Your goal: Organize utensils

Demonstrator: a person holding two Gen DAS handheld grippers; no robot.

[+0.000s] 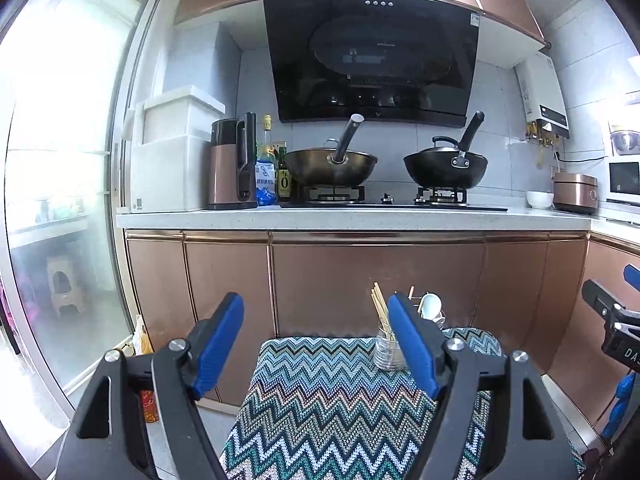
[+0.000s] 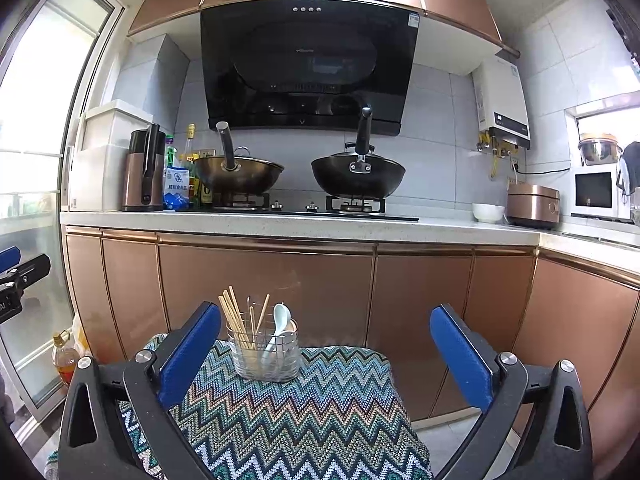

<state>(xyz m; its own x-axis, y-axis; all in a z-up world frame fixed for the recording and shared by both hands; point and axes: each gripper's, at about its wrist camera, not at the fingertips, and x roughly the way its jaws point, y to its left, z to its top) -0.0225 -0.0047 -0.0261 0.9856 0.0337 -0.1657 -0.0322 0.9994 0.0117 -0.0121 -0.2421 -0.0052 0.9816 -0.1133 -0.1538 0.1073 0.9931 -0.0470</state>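
Note:
A wire utensil holder (image 2: 265,354) stands at the far end of a zigzag-patterned cloth (image 2: 304,412). It holds several wooden chopsticks (image 2: 236,320) on its left side and a white spoon (image 2: 279,322) on its right. In the left wrist view the holder (image 1: 387,351) is partly hidden behind my right finger, with the chopsticks (image 1: 379,306) and spoon (image 1: 430,305) above it. My left gripper (image 1: 316,344) is open and empty, short of the holder. My right gripper (image 2: 326,354) is open and empty, with the holder between its fingers further ahead.
Copper cabinet doors (image 2: 264,288) rise behind the cloth under a white counter (image 2: 280,226) with two woks (image 2: 358,178). An oil bottle (image 2: 64,362) stands on the floor at left by a glass door (image 1: 60,200). The right gripper's edge (image 1: 612,320) shows in the left wrist view.

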